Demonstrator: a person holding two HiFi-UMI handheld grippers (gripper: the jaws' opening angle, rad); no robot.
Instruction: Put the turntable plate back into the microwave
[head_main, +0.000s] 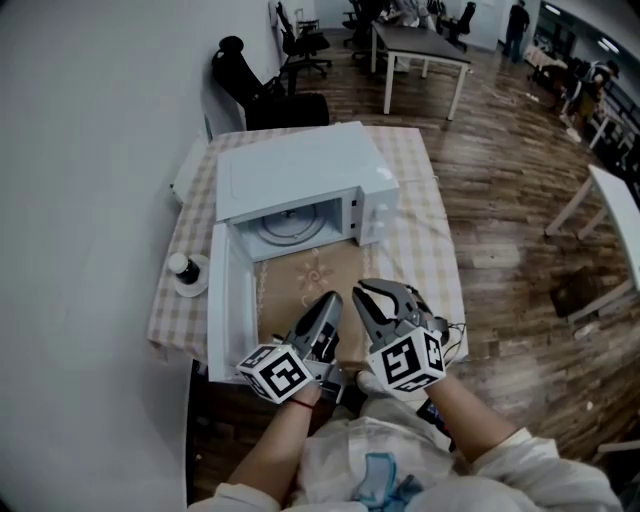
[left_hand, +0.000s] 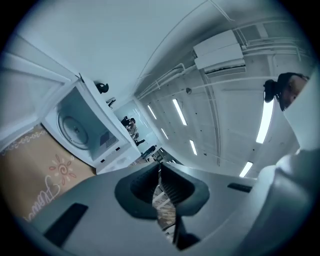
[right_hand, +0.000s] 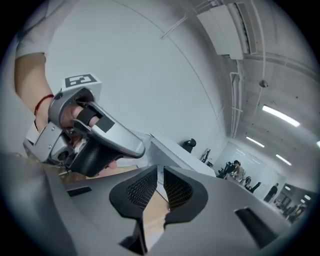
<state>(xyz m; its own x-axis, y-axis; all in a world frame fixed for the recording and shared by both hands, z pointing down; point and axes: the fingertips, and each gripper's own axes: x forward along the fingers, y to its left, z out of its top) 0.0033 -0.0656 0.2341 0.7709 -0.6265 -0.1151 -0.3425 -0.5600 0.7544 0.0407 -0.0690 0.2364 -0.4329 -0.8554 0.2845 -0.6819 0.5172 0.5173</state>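
The white microwave (head_main: 300, 175) stands on the table with its door (head_main: 228, 300) swung open to the left. The round glass turntable plate (head_main: 292, 222) lies flat inside the cavity; the left gripper view also shows the plate (left_hand: 74, 129) inside the microwave (left_hand: 107, 142). My left gripper (head_main: 330, 300) and right gripper (head_main: 372, 292) hover side by side over the table's near edge, well short of the cavity. Both point up and away from me. In its own view the left gripper (left_hand: 159, 172) is shut on nothing. The right gripper (right_hand: 161, 174) is also shut and empty, with the left gripper (right_hand: 95, 142) beside it.
A beige patterned mat (head_main: 315, 275) lies in front of the microwave on the checked tablecloth (head_main: 425, 240). A small dark-capped jar (head_main: 181, 266) sits on a saucer left of the door. A white wall runs along the left; office chairs (head_main: 250, 85) and tables stand beyond.
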